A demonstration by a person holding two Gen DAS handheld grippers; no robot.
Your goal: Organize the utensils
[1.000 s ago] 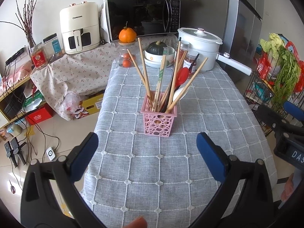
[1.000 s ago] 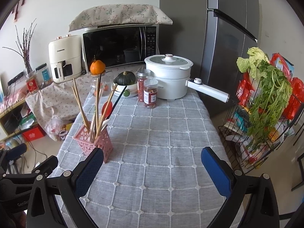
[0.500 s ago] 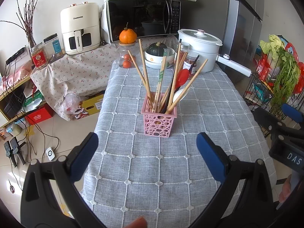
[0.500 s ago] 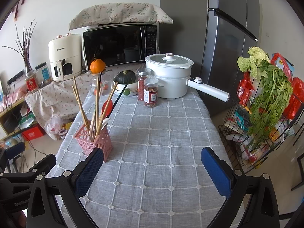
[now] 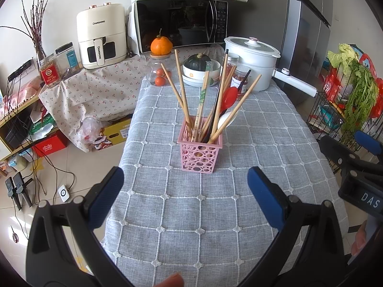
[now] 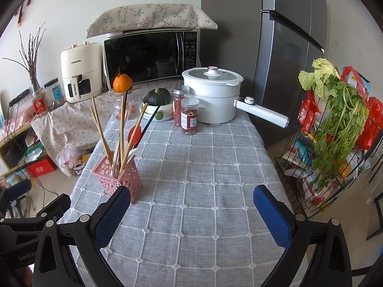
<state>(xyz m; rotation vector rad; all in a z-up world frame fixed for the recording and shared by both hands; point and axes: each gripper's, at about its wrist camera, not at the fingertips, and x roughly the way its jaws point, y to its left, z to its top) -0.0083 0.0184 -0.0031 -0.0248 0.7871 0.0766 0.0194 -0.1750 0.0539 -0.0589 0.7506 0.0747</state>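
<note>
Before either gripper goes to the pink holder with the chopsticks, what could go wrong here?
1. The pink holder looks light and the chopsticks lean outward, so pulling one sideways may tip it over.
2. The red spoon sits tangled among the sticks and could be dragged out with them.
3. The left gripper and right gripper are both open and close together, so they may collide when reaching.

Home kitchen or dining corner. Table under a grey checked cloth (image 6: 203, 167). Microwave (image 6: 150, 57) beneath a floral cover, air fryer (image 6: 80, 71) beside it, tall grey fridge (image 6: 287, 59) at right. White electric pot (image 6: 213, 95), spice jars (image 6: 189, 116), wire rack of greens (image 6: 335, 119). Boxes and cables on the tile floor (image 5: 47, 186).
</note>
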